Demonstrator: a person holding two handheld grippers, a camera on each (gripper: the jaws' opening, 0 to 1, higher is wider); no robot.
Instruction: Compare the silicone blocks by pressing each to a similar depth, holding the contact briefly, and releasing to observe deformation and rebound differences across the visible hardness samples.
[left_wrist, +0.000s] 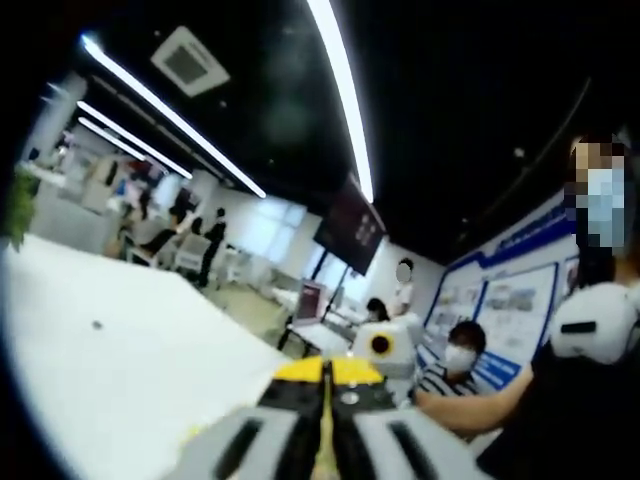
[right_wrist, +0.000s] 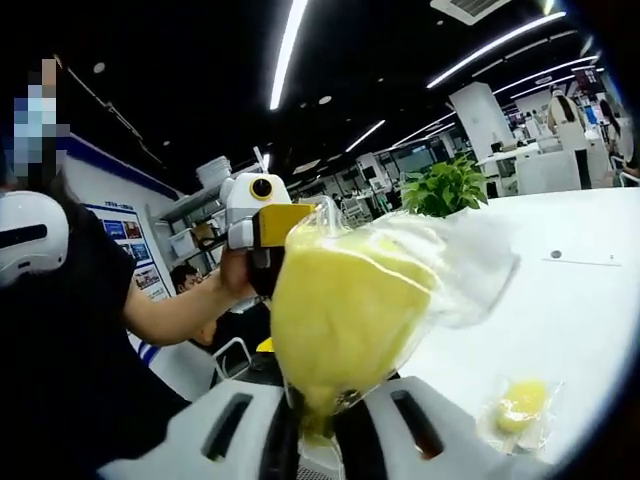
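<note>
A yellow silicone block (right_wrist: 340, 310) in a clear plastic bag rises from the bottom of the right gripper view, and my right gripper (right_wrist: 318, 418) is shut on its lower end. A second, smaller yellow sample in a bag (right_wrist: 522, 405) lies on the white table (right_wrist: 560, 290) at the lower right. My left gripper (right_wrist: 268, 225), held by a hand, hovers just left of the bag's top, its yellow tip close to the plastic. In the left gripper view its jaws (left_wrist: 326, 378) are pressed together with nothing seen between them, and the right gripper (left_wrist: 385, 348) shows just beyond them.
The white table (left_wrist: 120, 350) stretches away to the left. A green plant (right_wrist: 445, 187) stands at its far edge. A person in a dark top (right_wrist: 70, 330) stands close by, others sit behind, and a wall screen (left_wrist: 350, 228) hangs beyond.
</note>
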